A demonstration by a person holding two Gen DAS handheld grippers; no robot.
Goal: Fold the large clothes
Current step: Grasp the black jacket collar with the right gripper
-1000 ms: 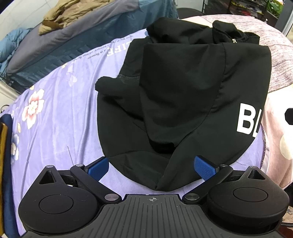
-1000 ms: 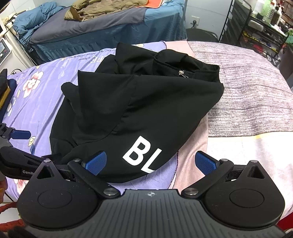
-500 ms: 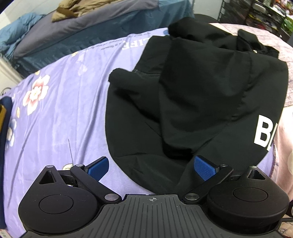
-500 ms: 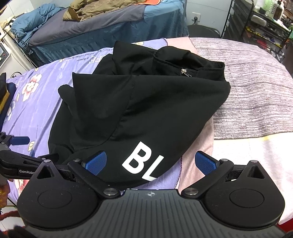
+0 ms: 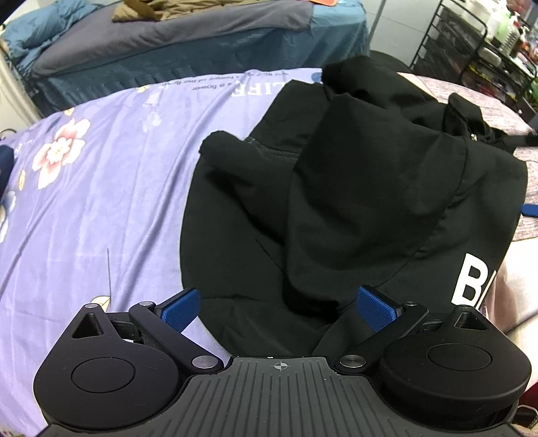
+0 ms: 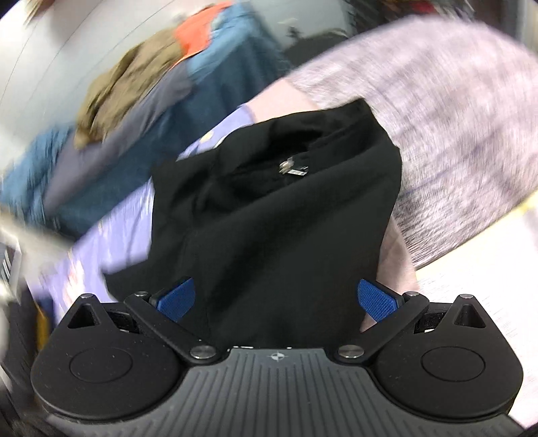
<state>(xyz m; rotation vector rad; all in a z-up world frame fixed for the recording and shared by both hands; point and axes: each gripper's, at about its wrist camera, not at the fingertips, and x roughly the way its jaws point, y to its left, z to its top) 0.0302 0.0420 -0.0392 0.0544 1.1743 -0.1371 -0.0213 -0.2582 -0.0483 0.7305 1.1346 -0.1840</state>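
A black jacket with white letters lies folded in layers on a purple floral sheet. My left gripper is open, its blue pads astride the jacket's near hem, holding nothing. In the right wrist view, which is blurred, the jacket fills the middle with its zip pull showing near the collar. My right gripper is open over the jacket's near edge and holds nothing. One blue pad of the right gripper shows at the far right edge of the left view.
A grey striped blanket covers the bed right of the jacket. A second bed with blue and grey bedding and a brown garment stands behind. A black wire shelf rack stands at the back right.
The right gripper has swung fast, tilting and moving in close over the jacket's right side; its view is motion-blurred. The left gripper shifted slightly left and forward. Both stay open.
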